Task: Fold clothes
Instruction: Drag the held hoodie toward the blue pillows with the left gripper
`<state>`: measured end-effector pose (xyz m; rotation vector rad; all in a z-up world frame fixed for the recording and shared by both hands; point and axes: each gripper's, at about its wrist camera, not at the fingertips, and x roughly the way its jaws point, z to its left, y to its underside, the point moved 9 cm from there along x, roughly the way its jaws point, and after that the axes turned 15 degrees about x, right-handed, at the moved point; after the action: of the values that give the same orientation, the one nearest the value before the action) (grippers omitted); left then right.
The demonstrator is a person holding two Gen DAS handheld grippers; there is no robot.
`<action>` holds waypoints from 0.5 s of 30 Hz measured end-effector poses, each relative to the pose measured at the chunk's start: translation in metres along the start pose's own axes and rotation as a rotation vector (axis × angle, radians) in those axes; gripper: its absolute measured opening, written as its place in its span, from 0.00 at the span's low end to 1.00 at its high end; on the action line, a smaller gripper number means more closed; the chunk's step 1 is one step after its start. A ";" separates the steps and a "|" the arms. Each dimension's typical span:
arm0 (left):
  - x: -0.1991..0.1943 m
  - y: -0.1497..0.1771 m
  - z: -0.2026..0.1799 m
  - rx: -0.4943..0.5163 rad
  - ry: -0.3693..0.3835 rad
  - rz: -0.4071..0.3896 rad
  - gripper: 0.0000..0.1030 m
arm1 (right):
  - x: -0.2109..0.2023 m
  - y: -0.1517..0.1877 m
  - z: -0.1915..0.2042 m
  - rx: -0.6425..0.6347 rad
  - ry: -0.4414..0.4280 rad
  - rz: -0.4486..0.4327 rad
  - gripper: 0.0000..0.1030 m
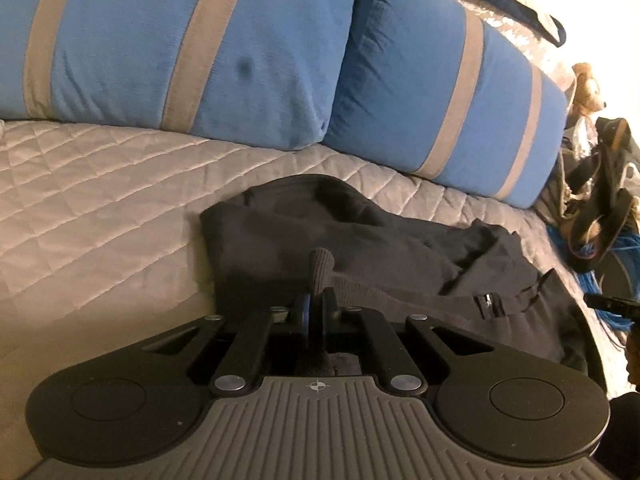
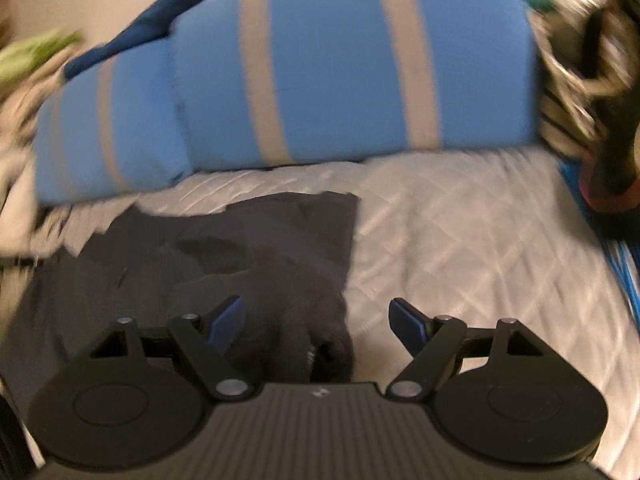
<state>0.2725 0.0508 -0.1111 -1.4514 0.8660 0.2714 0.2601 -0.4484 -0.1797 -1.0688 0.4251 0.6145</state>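
Lying crumpled on the quilted bed (image 1: 100, 184), just in front of two blue striped pillows (image 1: 180, 52): a dark grey garment (image 1: 280, 236), soft and limp, probably light, sagging wherever unsupported. Showing a ribbed band (image 1: 384, 288) along the near edge, thicker and less stretchy by the look of it, so likely the best place for a firm hold; thin single layers elsewhere probably slipping or bunching. Carrying a small metal fastener (image 1: 489, 305) on that band, worth keeping clear of.

Pinching a fold of the ribbed band already: left gripper (image 1: 315, 306), fingers pressed together with a nub of cloth poking up between them. Hovering over the garment's right edge in the blurred right wrist view: right gripper (image 2: 318, 320), fingers (image 2: 228, 318) spread wide, gripping nothing, cloth bunched between and below them. Likely needing a second hold on the same band, well apart from the first, for lifting flat.

Sitting beyond the bed's far side: cluttered bags and blue cables (image 1: 600, 316).
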 end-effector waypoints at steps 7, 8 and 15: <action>-0.001 0.001 0.000 0.000 -0.014 -0.003 0.06 | 0.029 -0.003 0.021 -0.160 -0.079 0.081 0.58; -0.001 0.002 0.000 0.000 -0.014 -0.004 0.06 | 0.032 -0.004 0.021 -0.162 -0.082 0.089 0.55; -0.005 0.001 0.000 -0.011 -0.001 -0.020 0.05 | 0.042 -0.006 0.022 -0.152 -0.091 0.099 0.08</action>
<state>0.2687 0.0527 -0.1083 -1.4698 0.8495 0.2622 0.2968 -0.4201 -0.1912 -1.1643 0.3575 0.7899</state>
